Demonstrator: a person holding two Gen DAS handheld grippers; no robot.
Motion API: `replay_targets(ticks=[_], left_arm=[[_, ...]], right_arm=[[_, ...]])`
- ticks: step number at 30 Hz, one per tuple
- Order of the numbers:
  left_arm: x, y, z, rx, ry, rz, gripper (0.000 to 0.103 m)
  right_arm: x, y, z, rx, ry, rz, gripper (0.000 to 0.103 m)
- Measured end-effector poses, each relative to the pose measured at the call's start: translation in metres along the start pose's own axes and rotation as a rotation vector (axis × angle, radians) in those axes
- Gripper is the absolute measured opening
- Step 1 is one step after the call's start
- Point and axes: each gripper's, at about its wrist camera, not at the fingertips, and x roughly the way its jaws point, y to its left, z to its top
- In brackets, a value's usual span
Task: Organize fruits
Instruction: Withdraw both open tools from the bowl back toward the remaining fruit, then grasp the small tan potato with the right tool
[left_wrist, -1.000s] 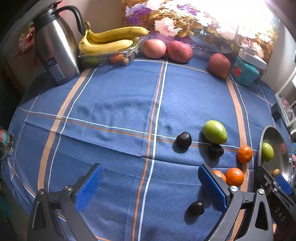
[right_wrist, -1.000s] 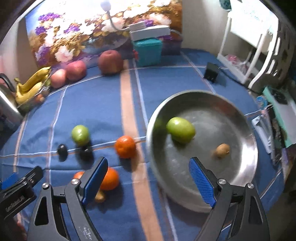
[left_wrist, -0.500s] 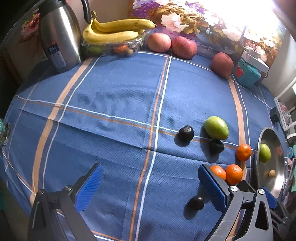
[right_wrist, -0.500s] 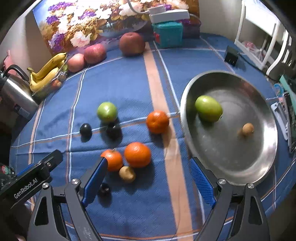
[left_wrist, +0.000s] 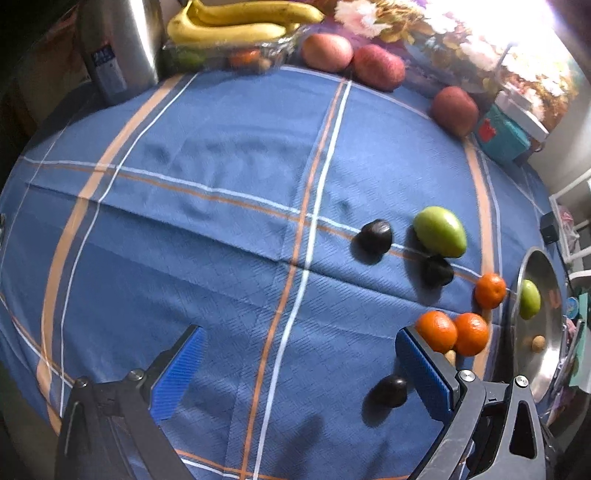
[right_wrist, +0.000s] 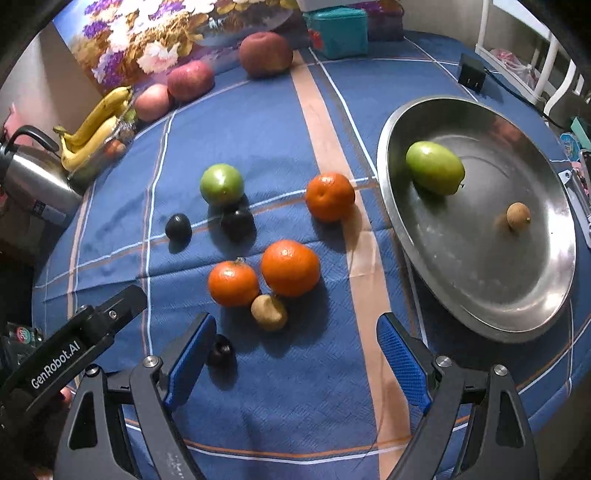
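Note:
A steel plate at the right holds a green fruit and a small brown fruit. On the blue cloth lie three oranges, a green fruit, a small brown fruit and three dark fruits. My right gripper is open and empty, just in front of the brown fruit. My left gripper is open and empty over the cloth, the nearest dark fruit by its right finger. The plate shows at the right of the left wrist view.
Bananas on a clear box, three red apples, a steel kettle and a teal box line the table's far edge. A black adapter lies behind the plate. The left gripper's body shows at lower left.
Both grippers have moved back and to the left. The plate has slid to the right in the right wrist view, and the oranges now lie ahead of the right gripper. Both stay open.

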Motion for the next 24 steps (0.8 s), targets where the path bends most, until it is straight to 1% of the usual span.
replay_targets(ticks=[2, 6, 11, 13, 14, 16, 21, 23, 24], left_arm=[[0.003, 0.003, 0.0, -0.015, 0.011, 0.009, 0.103], [0.01, 0.009, -0.001, -0.041, 0.037, -0.002, 0.103], [0.016, 0.011, 0.0, -0.057, 0.057, -0.018, 0.103], [0.02, 0.011, 0.0, -0.063, 0.071, -0.026, 0.103], [0.021, 0.011, 0.001, -0.066, 0.076, -0.029, 0.103], [0.023, 0.012, 0.0, -0.071, 0.081, -0.037, 0.103], [0.026, 0.009, -0.001, -0.071, 0.091, -0.056, 0.102], [0.028, 0.006, 0.002, -0.075, 0.093, -0.062, 0.102], [0.029, 0.005, 0.001, -0.076, 0.092, -0.063, 0.102]], right_arm=[[0.003, 0.001, -0.001, -0.006, 0.009, 0.005, 0.089], [0.007, 0.002, -0.001, -0.005, 0.016, 0.024, 0.087], [0.019, 0.005, 0.001, -0.026, 0.044, 0.039, 0.072], [0.023, 0.007, 0.001, -0.035, 0.048, 0.041, 0.069], [0.023, 0.008, 0.001, -0.039, 0.048, 0.046, 0.063], [0.026, 0.01, 0.002, -0.046, 0.053, 0.058, 0.057], [0.029, 0.017, 0.003, -0.074, 0.048, 0.074, 0.047], [0.031, 0.021, 0.004, -0.086, 0.045, 0.081, 0.04], [0.031, 0.022, 0.005, -0.09, 0.042, 0.081, 0.039]])
